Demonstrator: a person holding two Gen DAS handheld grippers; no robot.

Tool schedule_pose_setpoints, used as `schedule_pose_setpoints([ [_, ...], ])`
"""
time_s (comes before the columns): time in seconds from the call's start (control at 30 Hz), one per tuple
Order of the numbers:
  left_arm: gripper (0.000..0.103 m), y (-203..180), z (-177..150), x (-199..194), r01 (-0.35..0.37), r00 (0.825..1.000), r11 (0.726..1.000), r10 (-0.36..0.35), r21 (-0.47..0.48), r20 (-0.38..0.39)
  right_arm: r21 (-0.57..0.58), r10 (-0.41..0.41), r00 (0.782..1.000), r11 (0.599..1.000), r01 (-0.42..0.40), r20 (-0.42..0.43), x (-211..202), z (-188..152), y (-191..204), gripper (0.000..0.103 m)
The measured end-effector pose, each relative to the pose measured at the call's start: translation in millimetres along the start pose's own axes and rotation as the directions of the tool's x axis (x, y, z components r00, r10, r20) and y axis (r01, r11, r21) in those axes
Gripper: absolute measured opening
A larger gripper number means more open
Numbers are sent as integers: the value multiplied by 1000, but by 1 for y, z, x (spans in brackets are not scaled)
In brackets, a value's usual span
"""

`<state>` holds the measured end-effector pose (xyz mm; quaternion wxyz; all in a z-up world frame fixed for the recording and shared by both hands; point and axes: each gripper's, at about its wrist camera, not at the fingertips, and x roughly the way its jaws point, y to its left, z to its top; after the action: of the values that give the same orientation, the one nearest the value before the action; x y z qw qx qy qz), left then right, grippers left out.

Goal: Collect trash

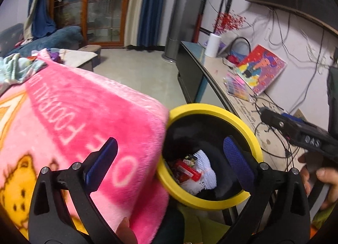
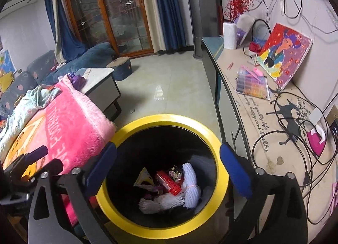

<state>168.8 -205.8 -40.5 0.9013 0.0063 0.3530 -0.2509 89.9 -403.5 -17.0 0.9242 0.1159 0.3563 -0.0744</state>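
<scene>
A black bin with a yellow rim (image 2: 217, 138) stands on the floor between a pink blanket and a long side table. Inside lie white foam netting (image 2: 191, 193), a red packet (image 2: 168, 181) and other wrappers. My right gripper (image 2: 166, 167) is open and empty, directly above the bin's mouth. My left gripper (image 1: 169, 164) is open and empty, over the bin's left rim (image 1: 213, 109), with its left finger above the blanket. The same trash (image 1: 198, 172) shows in the left wrist view. The right gripper's black body (image 1: 300, 132) shows at the right there.
A pink plush blanket (image 2: 69, 121) covers the surface left of the bin. A side table (image 2: 272, 138) on the right carries cables, a painting (image 2: 285, 53), a bead box (image 2: 252, 85) and a white vase (image 2: 229, 35). Tiled floor, a low table and a sofa lie beyond.
</scene>
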Motion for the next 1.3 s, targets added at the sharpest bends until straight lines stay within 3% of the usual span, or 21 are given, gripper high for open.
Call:
schedule_pose_setpoints([
  [0.3, 92, 36, 2, -39, -90, 994, 994, 94, -69, 55, -94, 69, 998, 993, -70, -6, -19, -16, 60, 96],
  [0.63, 92, 67, -9, -86, -184, 974, 977, 196, -106, 114, -188, 123, 987, 977, -103, 100, -51, -26, 103, 96],
  [1.0, 92, 77, -31, -130, -270, 939, 958, 285, -99, 193, -208, 123, 953, 976, -65, 277, -80, -50, 131, 96],
  [1.3, 92, 78, -55, -155, -267, 919, 961, 278, -78, 278, -228, 154, 919, 971, -73, 363, -95, -66, 141, 96],
])
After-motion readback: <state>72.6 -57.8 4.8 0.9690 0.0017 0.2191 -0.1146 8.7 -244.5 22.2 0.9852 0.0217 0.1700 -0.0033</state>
